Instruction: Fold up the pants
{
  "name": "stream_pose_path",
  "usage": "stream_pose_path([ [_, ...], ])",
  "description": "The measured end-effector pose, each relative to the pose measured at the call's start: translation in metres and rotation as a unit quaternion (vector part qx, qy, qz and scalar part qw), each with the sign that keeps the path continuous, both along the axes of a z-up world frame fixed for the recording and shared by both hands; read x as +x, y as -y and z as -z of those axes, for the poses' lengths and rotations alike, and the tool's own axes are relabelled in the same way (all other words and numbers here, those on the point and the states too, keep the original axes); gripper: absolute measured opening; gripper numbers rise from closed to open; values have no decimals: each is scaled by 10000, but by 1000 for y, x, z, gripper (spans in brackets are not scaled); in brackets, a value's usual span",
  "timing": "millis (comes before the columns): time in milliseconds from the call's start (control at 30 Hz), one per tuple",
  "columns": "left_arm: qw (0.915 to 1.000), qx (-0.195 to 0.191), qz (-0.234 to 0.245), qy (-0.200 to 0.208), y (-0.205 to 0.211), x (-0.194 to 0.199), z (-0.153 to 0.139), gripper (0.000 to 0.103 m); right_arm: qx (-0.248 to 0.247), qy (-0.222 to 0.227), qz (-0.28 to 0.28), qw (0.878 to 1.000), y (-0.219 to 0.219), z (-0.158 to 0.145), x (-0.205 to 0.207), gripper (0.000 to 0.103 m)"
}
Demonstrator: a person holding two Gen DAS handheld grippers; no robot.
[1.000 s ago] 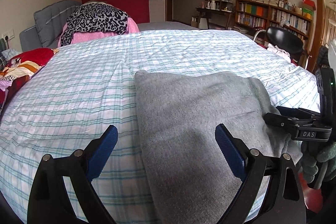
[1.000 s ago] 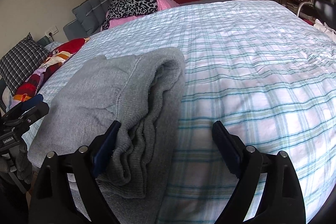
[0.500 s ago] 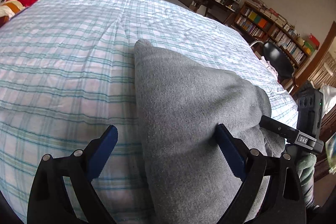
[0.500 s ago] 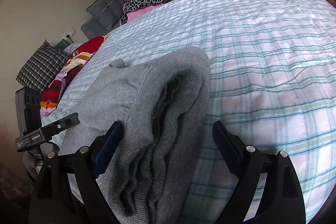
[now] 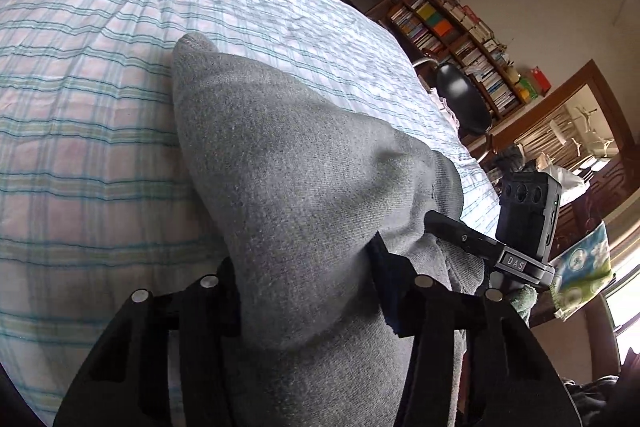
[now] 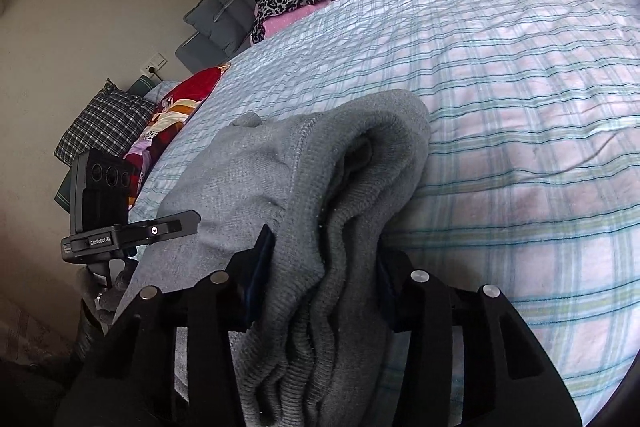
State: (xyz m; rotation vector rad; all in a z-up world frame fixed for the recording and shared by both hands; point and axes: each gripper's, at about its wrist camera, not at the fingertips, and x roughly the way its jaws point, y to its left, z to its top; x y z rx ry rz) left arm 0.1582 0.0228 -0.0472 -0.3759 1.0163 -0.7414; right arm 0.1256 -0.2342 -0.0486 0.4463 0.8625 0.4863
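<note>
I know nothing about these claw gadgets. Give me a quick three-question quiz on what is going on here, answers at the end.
1. True or false: the left claw is shut on the grey pants.
2. What does the right claw grip? A) leopard-print cloth B) the pants' stacked folded layers C) nothing
3. Fill in: the pants lie on a ____ bedsheet.

Key: 1 true; 2 B; 3 plaid.
</note>
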Motion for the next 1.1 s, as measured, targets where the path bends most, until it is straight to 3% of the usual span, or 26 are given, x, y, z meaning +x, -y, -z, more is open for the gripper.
stream_pose_path([
  [167, 9982, 120, 85, 573, 14, 6, -39, 29, -107, 430, 42, 9990, 4, -29, -1, 40],
  [333, 9947, 140, 258, 982, 42, 38, -74, 28, -146, 941, 370, 9948, 33, -66, 16, 40],
  [500, 9917, 238, 380, 1202, 92, 95, -90, 28, -242, 1075, 799, 9907, 73, -80, 57, 40],
  [633, 9922, 279, 461, 1126, 127, 146, -81, 28, -280, 995, 1018, 9894, 106, -73, 99, 40],
  [867, 9958, 315, 456, 731, 168, 224, -40, 28, -379, 661, 1212, 9897, 141, -37, 162, 40],
  [1100, 9968, 359, 493, 516, 179, 255, -10, 31, -465, 296, 1206, 9912, 157, -6, 187, 41],
])
